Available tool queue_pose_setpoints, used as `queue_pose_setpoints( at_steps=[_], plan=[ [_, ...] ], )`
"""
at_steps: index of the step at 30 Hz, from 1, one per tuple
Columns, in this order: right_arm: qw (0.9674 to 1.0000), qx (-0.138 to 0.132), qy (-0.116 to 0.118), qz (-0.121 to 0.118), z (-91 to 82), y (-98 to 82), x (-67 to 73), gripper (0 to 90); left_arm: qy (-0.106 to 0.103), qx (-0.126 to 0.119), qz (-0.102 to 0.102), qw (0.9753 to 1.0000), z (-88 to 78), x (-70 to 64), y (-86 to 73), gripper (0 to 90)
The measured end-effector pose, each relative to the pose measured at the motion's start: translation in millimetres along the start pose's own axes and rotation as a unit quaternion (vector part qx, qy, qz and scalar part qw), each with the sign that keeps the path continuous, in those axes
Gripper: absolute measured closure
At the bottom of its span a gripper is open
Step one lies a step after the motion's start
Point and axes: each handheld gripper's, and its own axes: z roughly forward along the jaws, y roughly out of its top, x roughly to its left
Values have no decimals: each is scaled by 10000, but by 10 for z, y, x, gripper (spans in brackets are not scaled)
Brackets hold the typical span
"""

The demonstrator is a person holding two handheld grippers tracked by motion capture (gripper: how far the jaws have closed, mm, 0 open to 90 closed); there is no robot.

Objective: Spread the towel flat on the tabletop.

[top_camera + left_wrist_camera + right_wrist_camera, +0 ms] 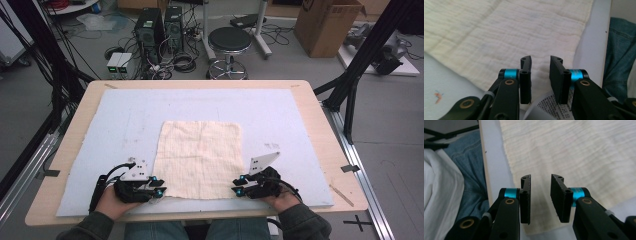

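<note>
A cream square cloth [199, 158] lies flat on the pale blue mat [125, 115]. My left gripper [159, 191] sits at the cloth's near left corner, and my right gripper [236, 189] at its near right corner. In the left gripper view the left gripper [541, 60] is open over the cloth [524, 32], with a white printed label [545, 107] showing between the jaws near their base. In the right gripper view the right gripper [541, 178] is also open, its jaws standing over the cloth [579, 152] beside its edge. Neither holds anything.
The mat covers a wooden table [327, 150] whose near edge is just behind the hands. The person's jeans [471, 167] show below that edge. Beyond the table stand a black stool [229, 42], computer towers [150, 27] and a cardboard box [327, 22].
</note>
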Motion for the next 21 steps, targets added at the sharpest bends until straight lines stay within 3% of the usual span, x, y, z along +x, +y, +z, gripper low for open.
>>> queue_pose_setpoints(
  at_steps=[4, 10, 16, 21],
  plan=[
    [9996, 260, -3, -117, 71, -5, 23, 683, -38, 65, 78, 9999, 29, -22, -12, 719],
    [9993, 303, -53, -207, 53, -18, 46, 726, -109, 122, 143, 9998, 12, -39, -16, 764],
    [9993, 311, -14, -216, 29, -43, 55, 736, -183, 127, 81, 9997, 3, -48, -28, 778],
    [9995, 273, 96, -109, 12, -59, 66, 720, -185, 101, 148, 9997, -24, -47, -19, 760]
  ],
)
